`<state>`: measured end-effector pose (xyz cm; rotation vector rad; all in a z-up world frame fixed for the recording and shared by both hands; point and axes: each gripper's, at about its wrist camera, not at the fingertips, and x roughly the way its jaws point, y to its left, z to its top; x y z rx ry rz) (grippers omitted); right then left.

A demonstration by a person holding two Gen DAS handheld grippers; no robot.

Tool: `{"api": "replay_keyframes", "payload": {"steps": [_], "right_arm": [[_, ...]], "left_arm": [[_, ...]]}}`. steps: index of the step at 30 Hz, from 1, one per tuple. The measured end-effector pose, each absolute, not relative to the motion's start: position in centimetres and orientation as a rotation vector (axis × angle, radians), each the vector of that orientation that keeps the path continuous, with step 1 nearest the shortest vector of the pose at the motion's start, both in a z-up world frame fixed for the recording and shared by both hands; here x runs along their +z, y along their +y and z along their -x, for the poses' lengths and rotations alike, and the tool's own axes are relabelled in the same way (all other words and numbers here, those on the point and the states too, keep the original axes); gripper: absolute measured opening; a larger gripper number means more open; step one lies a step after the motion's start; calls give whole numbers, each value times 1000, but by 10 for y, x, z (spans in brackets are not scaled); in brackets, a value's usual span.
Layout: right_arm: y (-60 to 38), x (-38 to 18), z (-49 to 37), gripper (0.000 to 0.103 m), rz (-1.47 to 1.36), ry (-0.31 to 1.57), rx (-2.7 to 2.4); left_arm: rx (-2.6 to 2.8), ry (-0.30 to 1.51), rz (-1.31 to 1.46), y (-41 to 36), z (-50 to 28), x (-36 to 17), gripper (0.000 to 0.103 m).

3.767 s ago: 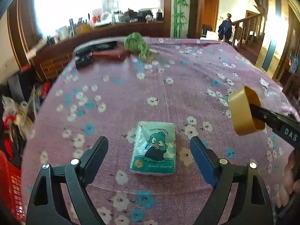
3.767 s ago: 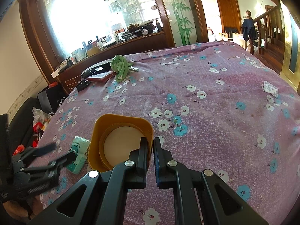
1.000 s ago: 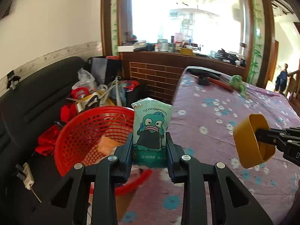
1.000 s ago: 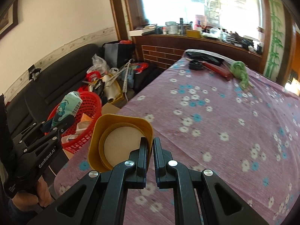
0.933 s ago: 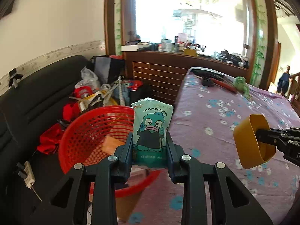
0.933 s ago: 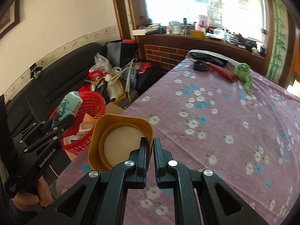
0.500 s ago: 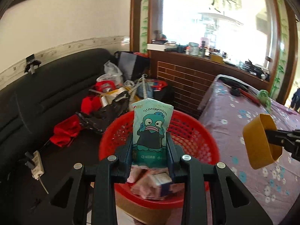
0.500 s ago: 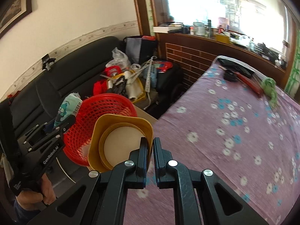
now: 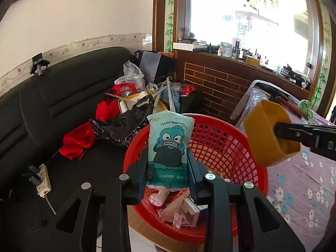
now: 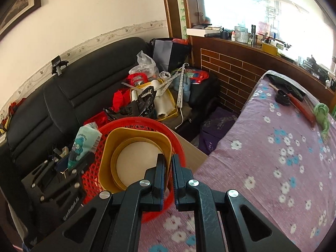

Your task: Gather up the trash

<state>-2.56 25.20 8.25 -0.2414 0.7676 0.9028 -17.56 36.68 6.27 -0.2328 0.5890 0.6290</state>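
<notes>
Left gripper (image 9: 168, 168) clamps an upright teal cartoon-printed tissue pack (image 9: 169, 147) above the red mesh basket (image 9: 220, 142); right gripper (image 10: 168, 168) pinches the yellow cup's (image 10: 134, 159) rim, level over the basket beside the floral-clothed table (image 10: 283, 168).

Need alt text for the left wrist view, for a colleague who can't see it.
The left gripper clamps an upright teal tissue pack over a red mesh basket already holding wrappers. At right, the right gripper holds a yellow container; a cluttered black sofa sits behind.

Yellow cup (image 10: 136, 159) in closed jaws above red basket (image 10: 176, 140).
</notes>
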Motion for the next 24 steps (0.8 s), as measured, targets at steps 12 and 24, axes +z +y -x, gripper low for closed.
{"api": "replay_keyframes", "payload": {"steps": [12,24], "right_arm": [[239,84,13,27,175,745,883],[157,95,51,88,206,639,777]], "left_arm": [[670,572,216,361,174,63,81],[776,489,136,306,201,91,103]]}}
